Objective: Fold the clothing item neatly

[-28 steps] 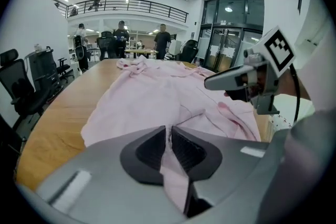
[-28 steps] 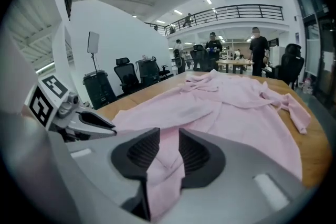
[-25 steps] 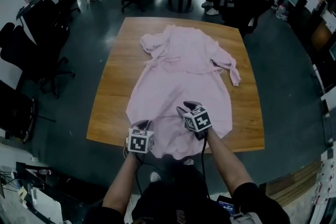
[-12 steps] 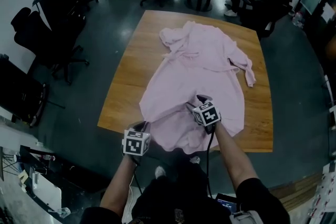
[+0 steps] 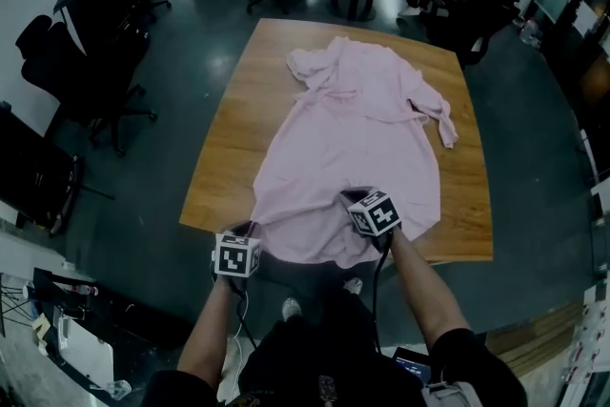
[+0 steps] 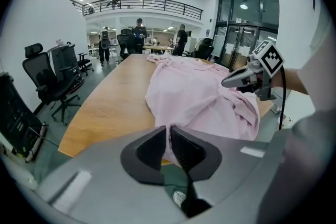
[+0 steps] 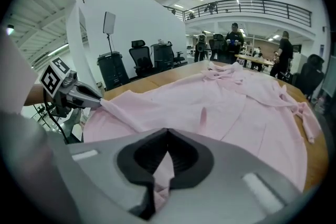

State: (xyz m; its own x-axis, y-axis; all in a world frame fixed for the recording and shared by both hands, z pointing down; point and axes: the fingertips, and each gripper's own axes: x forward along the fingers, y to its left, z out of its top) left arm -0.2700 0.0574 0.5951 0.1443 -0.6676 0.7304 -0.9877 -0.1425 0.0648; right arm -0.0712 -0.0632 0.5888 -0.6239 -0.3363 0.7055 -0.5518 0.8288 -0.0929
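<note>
**Pink garment [image 5: 362, 129] lies lengthwise on the tabletop [image 5: 233, 138], its near hem [image 5: 305, 253] gripped by both claws at lower centre of frame.**
The left claw [image 6: 168, 132] is clenched on the hem's left corner. The right claw [image 7: 167, 139] has just snapped shut on hem cloth further right. To fold well, likely keep both grips level, tension the hem, then carry it evenly toward the upper frame so the edges align. In the head view the marker cubes [image 5: 236, 255] cover the pinch points and the hem drapes past the tabletop edge. The sleeves [image 5: 440, 121] are bunched, their layout unclear.
</note>
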